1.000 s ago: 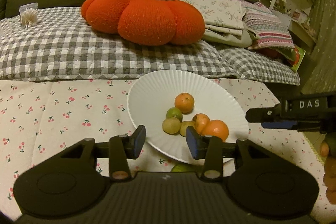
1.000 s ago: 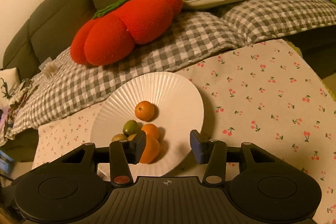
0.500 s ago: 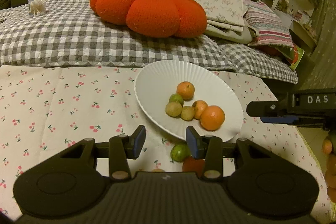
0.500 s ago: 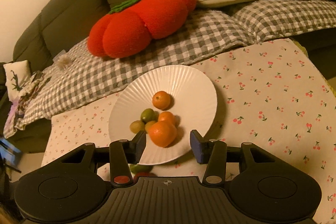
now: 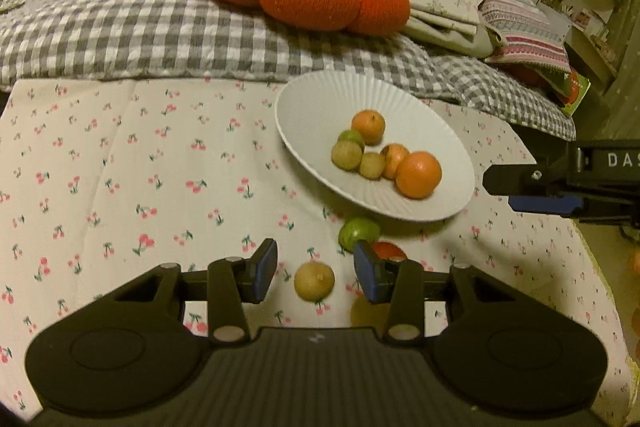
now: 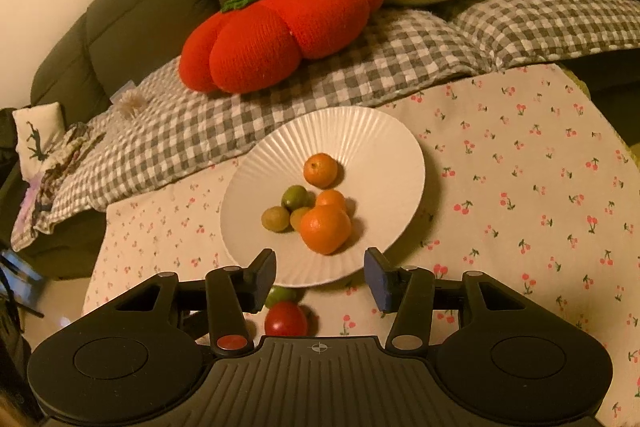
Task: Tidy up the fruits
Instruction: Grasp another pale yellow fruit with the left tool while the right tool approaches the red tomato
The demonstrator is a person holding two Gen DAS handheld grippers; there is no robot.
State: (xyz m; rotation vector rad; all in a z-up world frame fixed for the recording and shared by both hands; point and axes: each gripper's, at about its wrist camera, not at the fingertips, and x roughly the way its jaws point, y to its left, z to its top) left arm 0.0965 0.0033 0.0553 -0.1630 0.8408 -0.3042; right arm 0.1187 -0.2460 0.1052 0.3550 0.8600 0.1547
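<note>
Both claws have drawn back from the white plate (image 5: pixel 452 147), so the yellow-green fruit (image 5: pixel 314 281) on the counter lies between the open, empty left claw (image 5: pixel 316 271), nearer than the open, empty right claw (image 6: pixel 320 277).

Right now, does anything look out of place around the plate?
Yes. Fruits lie loose on the cherry-print cloth near the ribbed white plate: a green round fruit, a red fruit, and a yellowish-brown fruit. Six others sit on the plate.
</note>
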